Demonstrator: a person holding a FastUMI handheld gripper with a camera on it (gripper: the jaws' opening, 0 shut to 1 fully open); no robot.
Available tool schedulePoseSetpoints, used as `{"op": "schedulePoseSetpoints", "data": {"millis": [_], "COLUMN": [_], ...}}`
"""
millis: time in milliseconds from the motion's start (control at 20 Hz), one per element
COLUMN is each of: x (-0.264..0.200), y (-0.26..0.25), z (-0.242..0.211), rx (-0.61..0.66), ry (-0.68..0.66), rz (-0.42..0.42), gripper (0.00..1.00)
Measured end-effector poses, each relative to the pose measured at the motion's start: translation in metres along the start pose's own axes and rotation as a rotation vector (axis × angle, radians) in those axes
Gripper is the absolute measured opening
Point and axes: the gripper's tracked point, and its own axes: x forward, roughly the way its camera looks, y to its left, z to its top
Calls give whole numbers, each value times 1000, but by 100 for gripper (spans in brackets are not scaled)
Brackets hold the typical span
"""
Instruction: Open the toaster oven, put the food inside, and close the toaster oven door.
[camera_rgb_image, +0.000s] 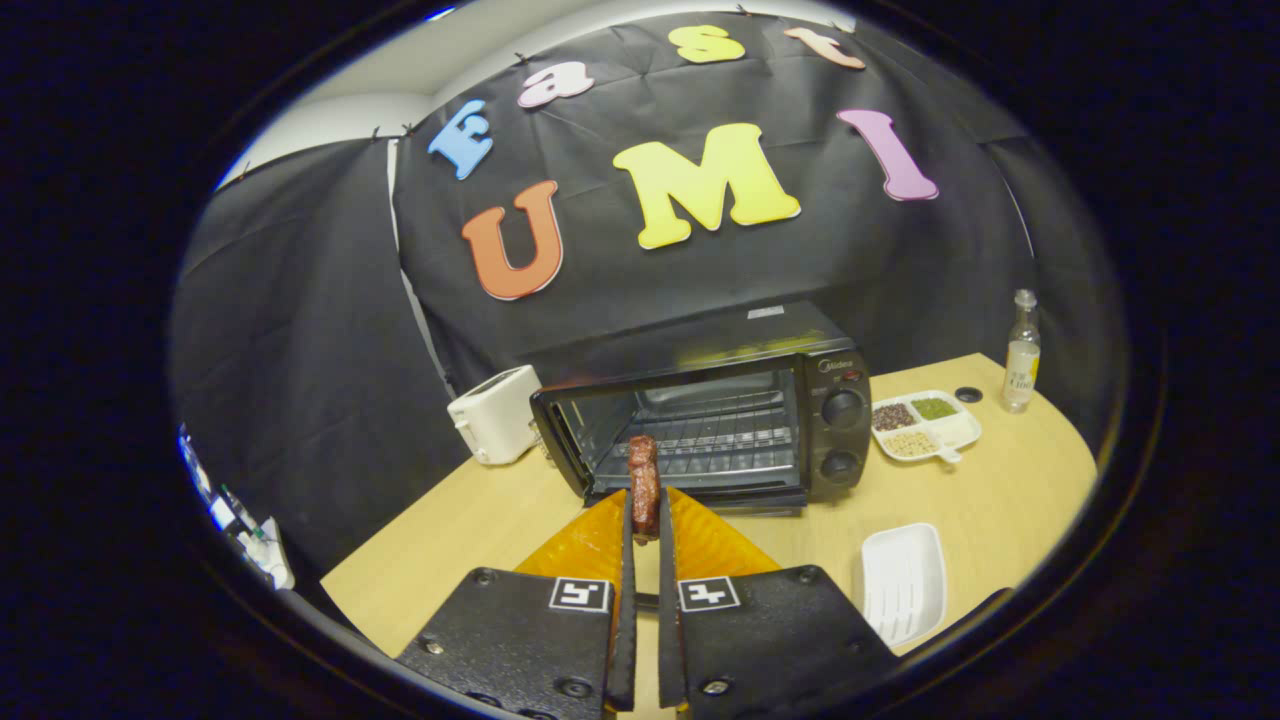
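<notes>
Brown and glossy, one piece of food (644, 485) stands upright, clamped between both fingers of the gripper (645, 535), which press on its lower end. It is held above the table (480, 525), just in front of the one toaster oven (715, 425), level with the open cavity but apparently not yet inside it. The oven door (640, 540) is dropped open; it reads as the amber glass panel lying flat beneath the fingers, toward the camera. One wire rack (720, 440) sits bare inside.

So, by my reading, the opening step is done and the food is picked up. Left to do: carry it in onto the rack, let go, draw back, and swing the door shut.

Elsewhere on the table: one white pop-up toaster (495, 412) left of the oven, one divided dish (925, 425) with three fillings to its right, one empty white tray (903, 580) nearer the gripper, one clear bottle (1021, 365) at the far edge, and one small dark cap (967, 394) beside it
</notes>
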Motion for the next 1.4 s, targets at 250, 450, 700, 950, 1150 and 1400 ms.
{"op": "schedulePoseSetpoints", "data": {"millis": [250,450,700,950,1150,1400], "x": [58,101,157,181,185,182], "y": [-3,-17,-29,-47,-58,-56], "z": [4,-1,-6,3,3,-5], "rx": [200,364,579,629,578,308], "ry": [-97,-132,-134,-173,-174,-133], "rz": [13,-13,2,-35,-94,-177], "gripper": [12,12,12,12,13,47]}}
